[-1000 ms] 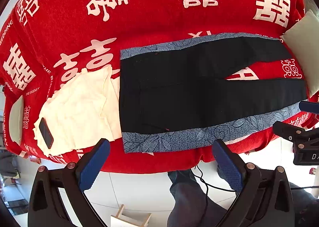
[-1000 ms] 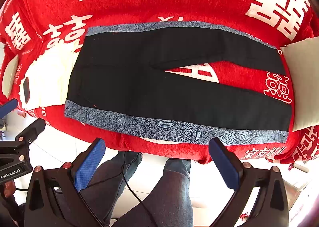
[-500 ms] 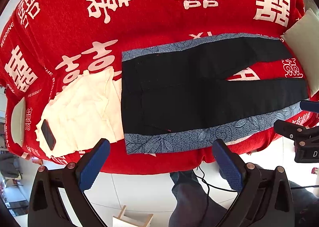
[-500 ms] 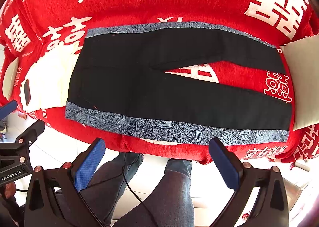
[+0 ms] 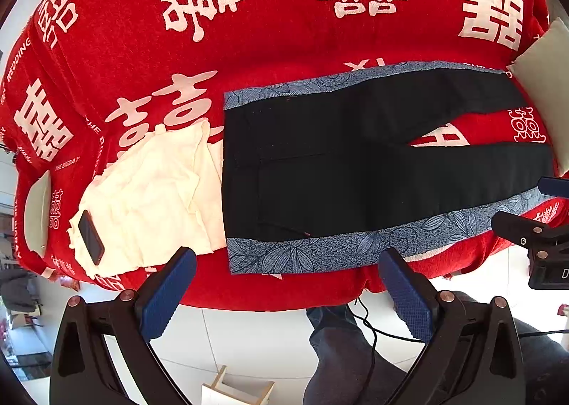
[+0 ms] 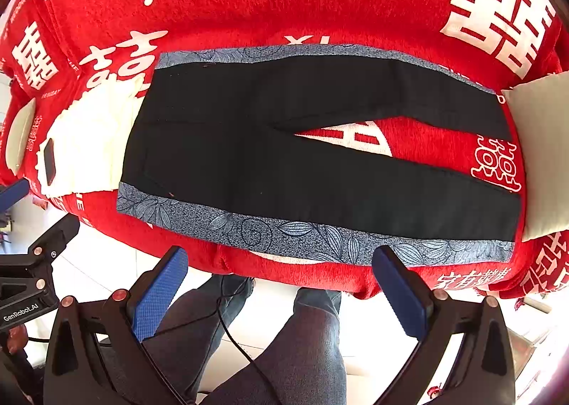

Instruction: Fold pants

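Surface: red cover (image 5: 284,49) with big white characters lies over a raised, soft surface; I cannot tell if it is a bed or a padded tabletop. White tiled floor and the person's legs in jeans show below the near edge.

Far left: a pale oval object (image 5: 37,212) rests at the left edge of the cover; what it is I cannot tell.

Left of the pants: a cream cloth (image 5: 153,198) lies spread, with a dark phone (image 5: 90,237) on its near corner. The cloth touches the waist end of the pants.

Pants: the black pants (image 6: 284,156) with blue leaf-pattern side stripes lie flat and unfolded, waist to the left, two legs opening in a V to the right, ends near a pale cushion (image 6: 540,156).

Change: against the earlier pictures the pants keep the same place and shape; only the left view has drifted slightly, so the garment sits a little lower and more to the right. My judgement: folding has not begun, both hands are only coming into position.

Left claw: the left claw (image 5: 284,293) is wide open, holds nothing, and hovers before the near edge by the waist corner.

Right claw: the right claw (image 6: 281,289) is also spread wide and empty, before the near stripe of the front leg.

Next, as a guess: take the near stripe edge at two points and bring it over to the far leg.
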Tool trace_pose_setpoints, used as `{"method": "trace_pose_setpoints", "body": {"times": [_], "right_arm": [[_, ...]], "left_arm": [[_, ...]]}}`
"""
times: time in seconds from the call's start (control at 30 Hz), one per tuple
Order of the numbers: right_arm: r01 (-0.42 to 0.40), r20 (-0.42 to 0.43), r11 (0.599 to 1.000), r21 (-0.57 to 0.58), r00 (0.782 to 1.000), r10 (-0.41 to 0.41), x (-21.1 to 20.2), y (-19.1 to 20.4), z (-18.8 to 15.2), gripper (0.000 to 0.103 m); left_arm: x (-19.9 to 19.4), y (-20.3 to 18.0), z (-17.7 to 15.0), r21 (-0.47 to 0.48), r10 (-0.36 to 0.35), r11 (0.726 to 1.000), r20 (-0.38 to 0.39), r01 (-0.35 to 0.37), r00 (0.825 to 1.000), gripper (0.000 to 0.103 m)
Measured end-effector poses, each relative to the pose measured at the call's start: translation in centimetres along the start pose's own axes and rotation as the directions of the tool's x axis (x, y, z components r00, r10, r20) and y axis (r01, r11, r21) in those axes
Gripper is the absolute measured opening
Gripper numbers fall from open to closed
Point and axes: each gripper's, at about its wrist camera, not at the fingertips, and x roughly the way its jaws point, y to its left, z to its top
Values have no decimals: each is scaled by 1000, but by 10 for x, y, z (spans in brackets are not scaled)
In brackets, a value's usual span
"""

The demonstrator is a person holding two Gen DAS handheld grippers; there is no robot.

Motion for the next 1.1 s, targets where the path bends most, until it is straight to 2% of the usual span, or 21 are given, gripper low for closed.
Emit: {"method": "trace_pose_setpoints", "body": {"times": [0.23, 0.33, 0.5, 0.6, 0.63, 0.83, 0.97, 1.1], "right_arm": [[-11, -1, 1000, -12, 1000, 11, 0, -3, 3, 103], [-22, 0, 1000, -16, 1000, 22, 1, -7, 3, 103], [-69, -6, 997, -20, 998, 69, 1, -23, -1, 103], [-130, -20, 991, 5, 991, 130, 1, -42, -6, 103], [-154, -22, 988, 13, 988, 154, 3, -47, -8, 103], [-313, -63, 948, 63, 946, 317, 32, -68, -25, 103], [-434, -65, 880, 190, 889, 453, 72, -67, -42, 103], [-512, -29, 804, 301, 838, 545, 124, -55, -61, 103]], "left_arm": [[1, -4, 2, -12, 5, 1000, -10, -5, 1000, 103], [2, -3, 2, -44, -7, 999, -16, 6, 1000, 103], [2, 0, 0, -172, -49, 984, -19, 46, 999, 103], [2, 3, -7, -282, -87, 956, -13, 80, 996, 103], [4, 4, -12, -334, -102, 938, -10, 93, 995, 103], [35, 9, -40, -494, -168, 860, -44, 124, 985, 103], [72, 17, -55, -523, -215, 836, -33, 166, 976, 103], [137, 26, -70, -540, -270, 819, -63, 195, 961, 103]]}}
